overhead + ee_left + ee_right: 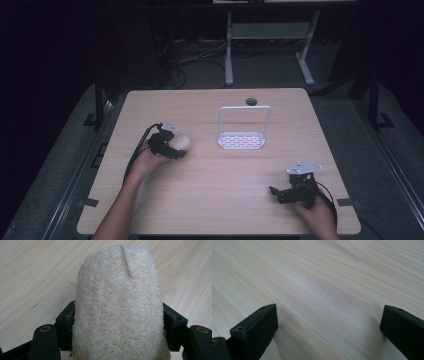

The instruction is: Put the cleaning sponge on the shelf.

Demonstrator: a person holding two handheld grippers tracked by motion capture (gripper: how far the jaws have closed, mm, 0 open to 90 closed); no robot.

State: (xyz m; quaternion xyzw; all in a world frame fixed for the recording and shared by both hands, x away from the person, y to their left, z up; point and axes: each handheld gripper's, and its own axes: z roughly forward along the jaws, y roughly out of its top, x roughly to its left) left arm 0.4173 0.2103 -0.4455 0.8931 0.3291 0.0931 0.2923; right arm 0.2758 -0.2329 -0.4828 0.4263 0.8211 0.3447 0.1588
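Observation:
A pale, fibrous loofah sponge [117, 307] is clamped between the two black jaws of my left gripper [176, 145], at the table's left middle; in the high view the loofah [182, 143] sticks out to the right of the hand. The jaws press on both its sides just above the wooden table [30, 277]. A small white rack [242, 140] with a slotted base and a tall wire handle stands at the centre back, apart from both grippers. My right gripper [278, 194] rests low at the front right, jaws wide apart over bare wood [324, 290], nothing between them.
A dark round hole [251, 102] sits near the table's far edge behind the rack. Cables trail from both grippers toward the front. Beyond the table lie a dark floor and a white metal frame [270, 35].

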